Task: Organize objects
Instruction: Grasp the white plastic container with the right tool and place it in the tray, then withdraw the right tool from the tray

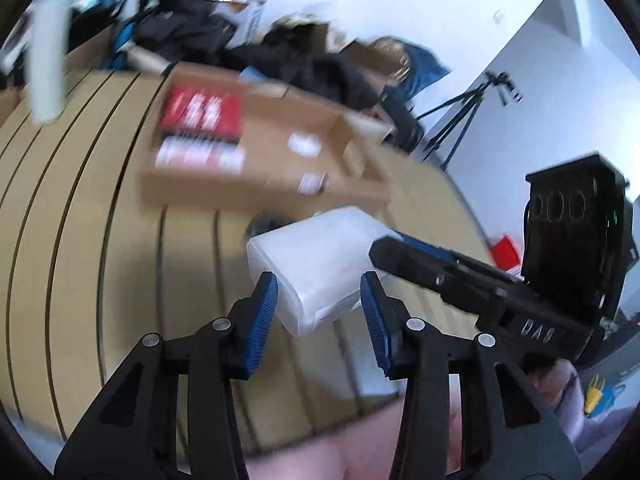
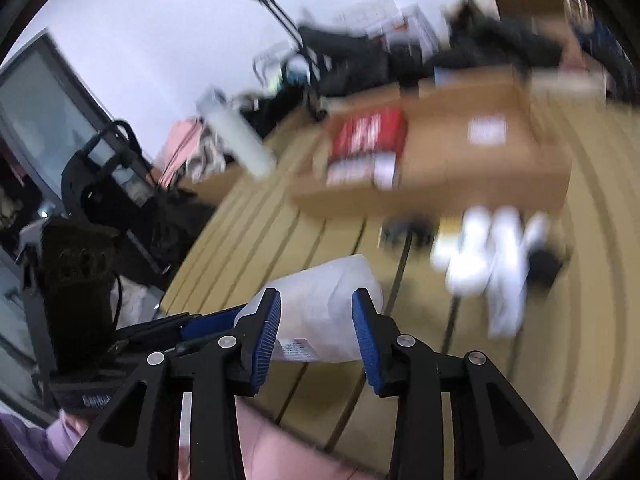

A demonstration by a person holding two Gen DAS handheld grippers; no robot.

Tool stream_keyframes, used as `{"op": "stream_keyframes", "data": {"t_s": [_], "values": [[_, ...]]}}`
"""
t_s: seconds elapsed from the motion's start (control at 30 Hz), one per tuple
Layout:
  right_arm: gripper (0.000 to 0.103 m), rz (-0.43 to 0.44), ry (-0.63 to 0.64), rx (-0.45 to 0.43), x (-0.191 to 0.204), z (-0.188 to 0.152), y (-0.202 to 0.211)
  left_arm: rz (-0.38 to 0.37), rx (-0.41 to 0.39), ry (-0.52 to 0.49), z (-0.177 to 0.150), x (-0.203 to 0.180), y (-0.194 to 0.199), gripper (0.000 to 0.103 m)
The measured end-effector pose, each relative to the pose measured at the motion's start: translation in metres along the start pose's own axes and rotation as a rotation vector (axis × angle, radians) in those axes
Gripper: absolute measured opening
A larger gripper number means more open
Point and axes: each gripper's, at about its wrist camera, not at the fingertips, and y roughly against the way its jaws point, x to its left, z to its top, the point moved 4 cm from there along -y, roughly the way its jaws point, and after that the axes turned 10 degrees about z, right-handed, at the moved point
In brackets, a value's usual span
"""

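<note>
Both grippers, left gripper (image 1: pixel 318 284) and right gripper (image 2: pixel 316 304), stand part open around one translucent white container (image 1: pixel 320 256) above the slatted table (image 1: pixel 80 200); pad contact is unclear (blur). Only the right view shows white cloths (image 2: pixel 492 256); the cardboard box (image 1: pixel 276 152) labels are unreadable.

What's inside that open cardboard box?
In the cardboard box lie a red packet, a white-labelled one and small white pieces; its near wall hides the rest.

Blurred cardboard box (image 1: pixel 256 152); label (image 2: pixel 294 350) unreadable
</note>
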Motion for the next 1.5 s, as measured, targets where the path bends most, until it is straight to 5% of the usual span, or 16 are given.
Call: {"op": "stream_keyframes", "data": {"t_s": [0.17,0.33,0.43,0.57,0.67,0.83,0.9,1.0,1.07,1.13,1.3,1.5], "values": [[0.04,-0.09,0.03,-0.079,-0.029,0.093,0.005,-0.032,-0.045,-0.06,0.105,-0.018,-0.034,0.04],[0.038,-0.163,0.063,-0.105,-0.073,0.159,-0.026,-0.028,0.004,-0.046,0.17,-0.004,-0.096,0.038],[0.037,-0.185,0.049,-0.074,-0.108,0.178,-0.057,0.022,0.02,-0.082,0.193,0.007,-0.136,0.038],[0.037,-0.171,-0.051,0.053,-0.166,0.17,-0.11,0.194,0.125,-0.129,0.192,0.035,-0.195,0.045],[0.037,-0.128,-0.17,0.195,-0.192,0.146,-0.136,0.189,0.172,-0.109,0.183,0.046,-0.203,0.046],[0.037,-0.156,-0.113,0.121,-0.174,0.162,-0.101,0.209,0.117,-0.118,0.189,0.041,-0.162,0.064],[0.037,-0.175,-0.1,0.101,-0.163,0.171,-0.079,0.262,0.126,-0.107,0.19,0.041,-0.138,0.087],[0.038,-0.245,-0.042,0.095,-0.138,0.175,-0.04,0.39,0.105,-0.116,0.181,0.038,-0.093,0.089],[0.048,-0.289,0.009,0.107,-0.126,0.169,-0.013,0.439,0.085,-0.136,0.167,0.036,-0.06,0.093],[0.089,-0.326,0.027,0.127,-0.115,0.151,0.02,0.482,0.057,-0.149,0.151,0.033,-0.022,0.101],[0.091,-0.387,0.06,0.111,-0.075,0.111,0.1,0.546,0.021,-0.168,0.107,0.02,0.064,0.103],[0.091,-0.417,0.093,0.084,-0.021,0.072,0.157,0.524,-0.061,-0.208,0.062,-0.01,0.139,0.103]]}}
